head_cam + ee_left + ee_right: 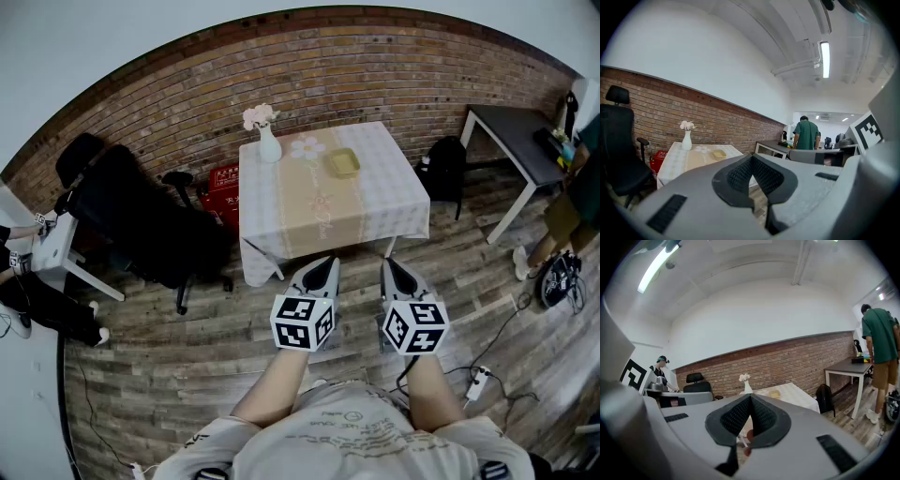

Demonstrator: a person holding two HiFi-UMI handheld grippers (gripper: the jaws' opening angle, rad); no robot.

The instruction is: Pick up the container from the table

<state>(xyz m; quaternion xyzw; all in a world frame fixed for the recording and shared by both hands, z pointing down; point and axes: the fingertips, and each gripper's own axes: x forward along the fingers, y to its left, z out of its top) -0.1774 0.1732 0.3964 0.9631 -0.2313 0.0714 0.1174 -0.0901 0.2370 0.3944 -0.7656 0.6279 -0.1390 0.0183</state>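
A small yellow container (343,162) sits on the far right part of a table (375,211) covered with a checked cloth with a beige runner. It also shows in the left gripper view, as the container (719,153), and in the right gripper view, as the container (775,393). A white vase (268,145) with pale flowers stands at the table's far left corner. My left gripper (328,264) and right gripper (390,266) hover side by side over the wooden floor, short of the table's near edge. Both point at the table, shut, and hold nothing.
A black office chair (141,220) stands left of the table, with a red crate (222,183) behind it. To the right of the table are a black backpack (448,164) and a dark side table (511,131), where a person in green (880,341) stands. Cables (487,370) lie on the floor.
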